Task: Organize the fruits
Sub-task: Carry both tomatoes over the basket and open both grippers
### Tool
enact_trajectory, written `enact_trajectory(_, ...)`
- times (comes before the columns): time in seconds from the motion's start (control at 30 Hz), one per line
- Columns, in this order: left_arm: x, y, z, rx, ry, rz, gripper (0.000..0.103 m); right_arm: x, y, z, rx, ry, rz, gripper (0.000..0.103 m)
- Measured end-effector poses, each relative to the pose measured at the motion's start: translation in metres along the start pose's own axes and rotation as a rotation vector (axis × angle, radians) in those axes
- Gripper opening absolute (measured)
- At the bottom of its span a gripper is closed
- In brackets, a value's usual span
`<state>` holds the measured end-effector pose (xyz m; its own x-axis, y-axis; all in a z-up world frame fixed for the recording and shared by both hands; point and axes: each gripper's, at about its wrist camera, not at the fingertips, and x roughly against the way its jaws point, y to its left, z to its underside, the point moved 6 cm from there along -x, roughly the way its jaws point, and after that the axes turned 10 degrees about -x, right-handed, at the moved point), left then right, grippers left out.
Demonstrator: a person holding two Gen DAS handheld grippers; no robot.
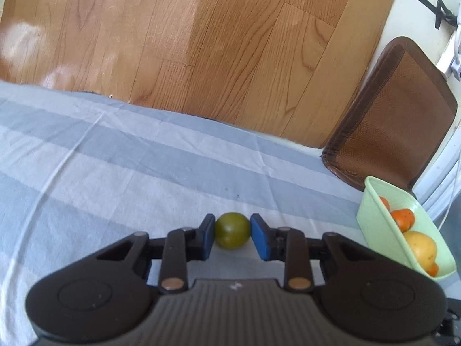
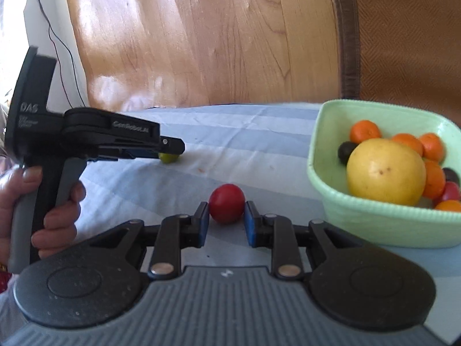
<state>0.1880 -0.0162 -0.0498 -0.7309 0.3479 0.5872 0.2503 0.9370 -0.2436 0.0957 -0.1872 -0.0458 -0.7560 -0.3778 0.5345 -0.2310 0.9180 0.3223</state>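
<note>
A small green fruit [image 1: 232,230] rests on the striped blue-grey cloth [image 1: 115,158], and both blue pads of my left gripper [image 1: 232,220] press its sides, so it is shut on the fruit. My right gripper [image 2: 226,206] is shut the same way on a small red fruit [image 2: 226,203] on the cloth. In the right wrist view the left gripper [image 2: 170,151] reaches in from the left, held by a hand [image 2: 43,201], with the green fruit [image 2: 169,158] under its tip. A pale green bowl [image 2: 374,222] to the right holds several oranges, a large yellow fruit [image 2: 386,168] and dark and red fruits.
The bowl [image 1: 371,216] stands near the cloth's right end, in front of a brown mesh chair back [image 1: 397,115]. The table's far edge drops to a wooden floor [image 1: 201,43]. Thin cables [image 2: 57,37] hang by the white wall at the left.
</note>
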Motion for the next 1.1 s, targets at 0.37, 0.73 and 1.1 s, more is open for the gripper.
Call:
enact_trajectory(0.37, 0.035, -0.07, -0.02, 0.109, -0.034, 0.382, 0.027, 0.076, -0.031, -0.03, -0.128, -0.239, -0.068, 0.028)
enact_trajectory(0.73, -0.024, -0.183, -0.044, -0.07, 0.014, 0.375, 0.028, 0.088, -0.146, -0.058, -0.211, -0.366, 0.187, 0.029)
enact_trajectory(1.1, -0.056, -0.194, -0.034, -0.117, 0.063, 0.26, 0.028, 0.069, -0.158, -0.055, -0.267, -0.309, 0.152, 0.03)
